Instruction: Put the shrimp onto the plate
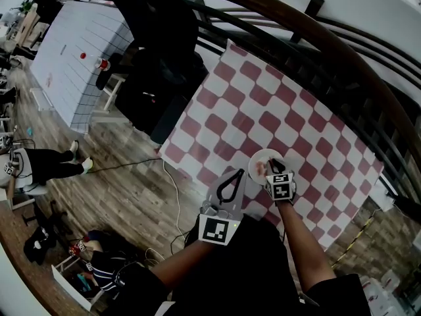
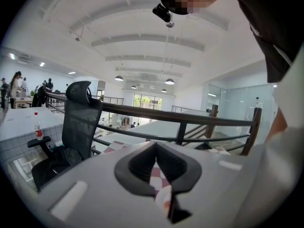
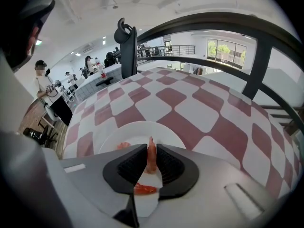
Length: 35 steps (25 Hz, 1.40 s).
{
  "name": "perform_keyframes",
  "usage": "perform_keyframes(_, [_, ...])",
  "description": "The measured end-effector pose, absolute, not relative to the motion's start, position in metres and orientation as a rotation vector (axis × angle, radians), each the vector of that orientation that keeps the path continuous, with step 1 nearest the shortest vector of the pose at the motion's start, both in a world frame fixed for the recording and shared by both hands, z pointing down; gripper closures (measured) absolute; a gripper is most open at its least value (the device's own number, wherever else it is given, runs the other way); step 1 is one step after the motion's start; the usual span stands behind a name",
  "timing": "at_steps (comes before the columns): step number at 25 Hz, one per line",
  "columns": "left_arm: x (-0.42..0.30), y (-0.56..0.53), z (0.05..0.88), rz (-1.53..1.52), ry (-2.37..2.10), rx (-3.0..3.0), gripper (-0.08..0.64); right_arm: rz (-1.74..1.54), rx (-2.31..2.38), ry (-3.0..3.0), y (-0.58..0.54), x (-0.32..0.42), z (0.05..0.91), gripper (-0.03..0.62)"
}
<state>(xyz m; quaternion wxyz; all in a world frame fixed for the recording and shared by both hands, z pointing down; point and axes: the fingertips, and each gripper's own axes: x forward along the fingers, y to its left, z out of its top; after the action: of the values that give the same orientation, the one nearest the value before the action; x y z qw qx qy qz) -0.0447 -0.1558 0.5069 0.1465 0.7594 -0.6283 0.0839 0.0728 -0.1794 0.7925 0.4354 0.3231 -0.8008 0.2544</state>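
While clamped in right tongs [image 3: 151,147], slim orange-pink shrimp [image 3: 151,160] over plate [image 3: 138,129]; left tongs [image 2: 156,145] together

We see a bench [image 1: 283,110] under a red-and-white checked cloth, a dark curved railing [image 1: 355,61] along its far side, a black office chair [image 2: 78,122] at one end, a white table [image 1: 72,51] beyond carrying a bottle [image 2: 37,127], and a white cable [image 1: 177,206] on the wood floor [image 1: 118,196]

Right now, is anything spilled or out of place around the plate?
Nothing stands out. The right gripper is shut on a shrimp above the white plate, two other shrimp lie on it, and none shows on the checked cloth.
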Motion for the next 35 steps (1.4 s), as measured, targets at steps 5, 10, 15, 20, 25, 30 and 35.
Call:
perform_keyframes(5, [-0.055, -0.152, 0.504, 0.257, -1.844, 2.181, 0.552, 0.627, 0.819, -1.997, -0.179, 0.071, 0.793, 0.531])
perform_keyframes(10, [-0.055, -0.152, 0.504, 0.262, -1.855, 2.196, 0.551, 0.63, 0.847, -2.003, -0.179, 0.073, 0.794, 0.503])
perform_keyframes(15, [-0.049, -0.149, 0.503, 0.252, -1.842, 2.197, 0.552, 0.652, 0.872, -2.026, -0.178, 0.074, 0.782, 0.503])
perform_keyframes(20, [-0.036, -0.149, 0.5, 0.257, -1.797, 2.248, 0.551, 0.659, 0.899, -2.065, -0.175, 0.071, 0.76, 0.514])
perform_keyframes(25, [-0.026, -0.146, 0.493, 0.225, -1.761, 2.288, 0.552, 0.677, 0.948, -2.101, -0.169, 0.075, 0.739, 0.515])
perform_keyframes(30, [-0.02, -0.14, 0.488, 0.197, -1.701, 2.33, 0.552, 0.694, 1.069, -2.15, -0.166, 0.085, 0.7, 0.528])
perform_keyframes(35, [-0.015, -0.137, 0.482, 0.194, -1.662, 2.379, 0.552, 0.705, 1.298, -2.212, -0.167, 0.1, 0.642, 0.568])
